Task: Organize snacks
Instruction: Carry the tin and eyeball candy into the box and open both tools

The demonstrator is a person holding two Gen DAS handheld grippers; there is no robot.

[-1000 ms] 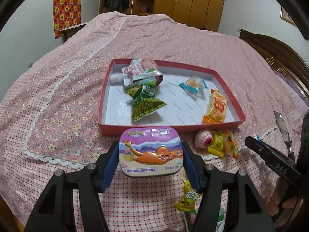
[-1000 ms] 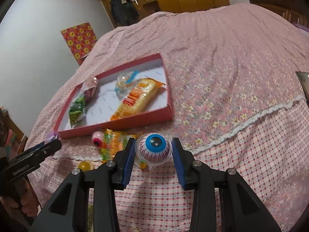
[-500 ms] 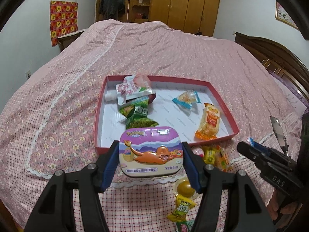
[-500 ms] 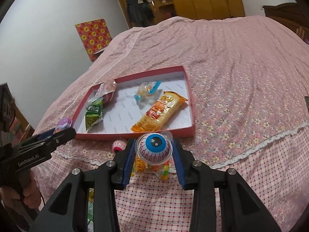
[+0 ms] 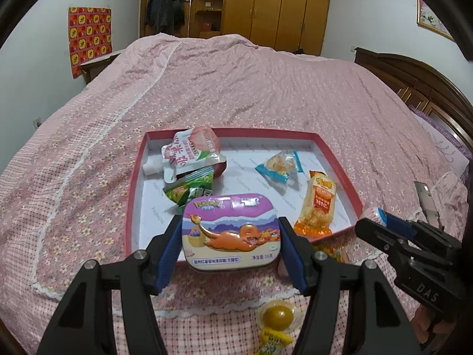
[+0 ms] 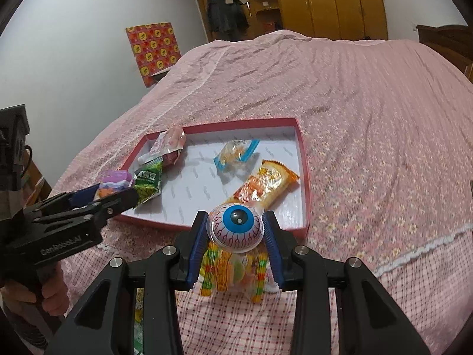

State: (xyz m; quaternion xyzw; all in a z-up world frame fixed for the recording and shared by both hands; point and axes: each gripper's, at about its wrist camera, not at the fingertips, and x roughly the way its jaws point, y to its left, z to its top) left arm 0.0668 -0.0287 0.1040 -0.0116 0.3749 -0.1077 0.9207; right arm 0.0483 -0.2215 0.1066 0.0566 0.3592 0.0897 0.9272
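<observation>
green packet (image 5: pixel 189 192): partly behind tin (image 5: pixel 229 232) | yellow wrapper (image 5: pixel 273 341): cut off

You see a purple rectangular tin (image 5: pixel 230 230) with an orange cartoon figure, a white round eyeball candy (image 6: pixel 236 226) with blue iris and red veins, and a red-rimmed, white-floored cardboard tray (image 5: pixel 134 198).

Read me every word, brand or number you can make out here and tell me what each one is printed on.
"POKEMON": purple tin held in the left tool.
"DAS": body of the right tool.
"GenRobot.AI": body of the left tool, right wrist view.
Chinese print on the tin, pink pouch, green packets and orange pack: too small to read.
</observation>
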